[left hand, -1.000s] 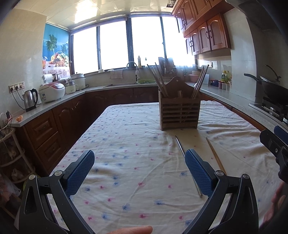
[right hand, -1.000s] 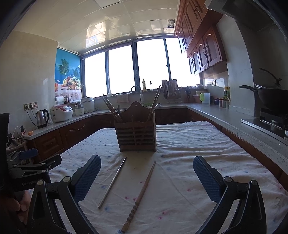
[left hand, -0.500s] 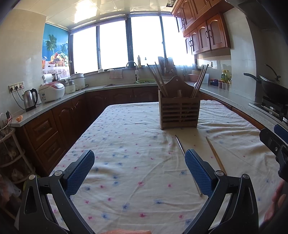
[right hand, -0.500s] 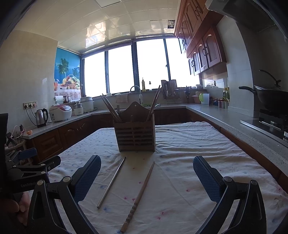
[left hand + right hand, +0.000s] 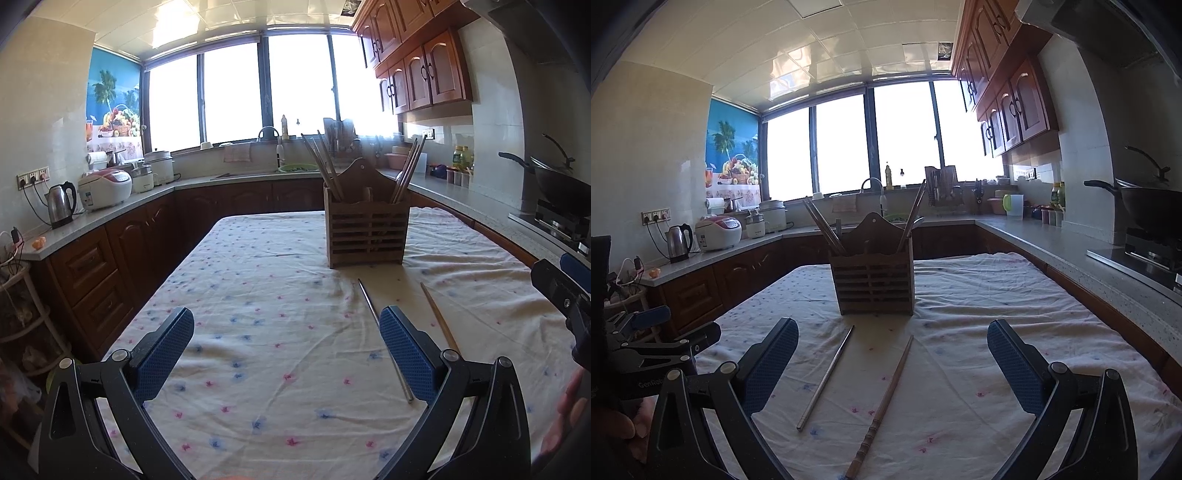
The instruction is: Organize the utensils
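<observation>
A wooden slatted utensil holder [image 5: 367,236] [image 5: 873,282] stands on the cloth-covered table, with several chopsticks leaning out of its left and right sides. A metal chopstick [image 5: 827,376] [image 5: 384,338] and a wooden chopstick [image 5: 882,402] [image 5: 439,319] lie loose on the cloth in front of it. My left gripper [image 5: 286,349] is open and empty, left of the metal chopstick. My right gripper [image 5: 892,363] is open and empty, hovering above both loose chopsticks.
The table wears a white floral cloth [image 5: 266,295]. Counters run around it with a kettle [image 5: 61,203], a rice cooker [image 5: 105,188] and a sink [image 5: 269,170]. A wok [image 5: 1148,206] sits on the stove at right. The left gripper shows at the right wrist view's left edge [image 5: 657,347].
The right gripper has lowered slightly, so the holder and chopsticks sit a little higher in its view. The left gripper has not visibly moved.
</observation>
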The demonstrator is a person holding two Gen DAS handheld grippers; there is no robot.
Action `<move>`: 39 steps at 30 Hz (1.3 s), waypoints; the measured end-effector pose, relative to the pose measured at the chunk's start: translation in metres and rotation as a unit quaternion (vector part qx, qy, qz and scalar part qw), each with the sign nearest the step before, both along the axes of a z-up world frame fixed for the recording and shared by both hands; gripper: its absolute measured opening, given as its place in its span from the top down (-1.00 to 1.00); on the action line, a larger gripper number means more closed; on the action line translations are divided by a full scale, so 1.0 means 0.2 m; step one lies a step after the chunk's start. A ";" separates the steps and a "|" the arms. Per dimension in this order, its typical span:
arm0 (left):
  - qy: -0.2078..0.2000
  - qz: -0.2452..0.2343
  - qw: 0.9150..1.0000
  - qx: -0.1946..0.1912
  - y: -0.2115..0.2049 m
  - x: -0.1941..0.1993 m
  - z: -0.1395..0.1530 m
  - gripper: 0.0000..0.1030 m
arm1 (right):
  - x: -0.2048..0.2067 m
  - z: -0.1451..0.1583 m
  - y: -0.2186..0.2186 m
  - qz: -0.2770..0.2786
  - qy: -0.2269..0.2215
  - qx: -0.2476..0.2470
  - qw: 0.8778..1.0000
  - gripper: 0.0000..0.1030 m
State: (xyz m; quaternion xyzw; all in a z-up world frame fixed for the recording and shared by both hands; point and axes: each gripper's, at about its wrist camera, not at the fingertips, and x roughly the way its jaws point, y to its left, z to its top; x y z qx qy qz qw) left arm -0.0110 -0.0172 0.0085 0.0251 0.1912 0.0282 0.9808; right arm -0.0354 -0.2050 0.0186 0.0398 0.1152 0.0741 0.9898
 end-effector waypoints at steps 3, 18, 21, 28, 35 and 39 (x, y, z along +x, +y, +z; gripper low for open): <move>-0.001 0.000 1.000 0.000 0.00 0.00 0.00 -1.00 | 0.00 0.01 0.00 0.002 -0.001 0.000 1.000 -1.00; 0.000 0.000 1.000 0.000 0.00 0.00 0.00 -1.00 | 0.00 0.02 0.01 0.007 -0.001 -0.001 1.000 -1.00; 0.000 0.000 1.000 0.000 0.00 0.00 0.00 -1.00 | 0.00 0.02 0.01 0.007 0.000 -0.002 1.000 -1.00; 0.000 0.000 1.000 0.000 0.00 0.00 0.00 -1.00 | 0.00 0.02 0.01 0.007 -0.001 -0.001 1.000 -1.00; 0.000 0.000 1.000 0.000 0.00 0.00 0.00 -1.00 | 0.00 0.01 0.01 0.007 -0.002 -0.001 1.000 -1.00; 0.000 0.000 1.000 -0.001 0.00 0.00 0.00 -1.00 | 0.00 0.02 0.01 0.007 -0.002 -0.001 1.000 -1.00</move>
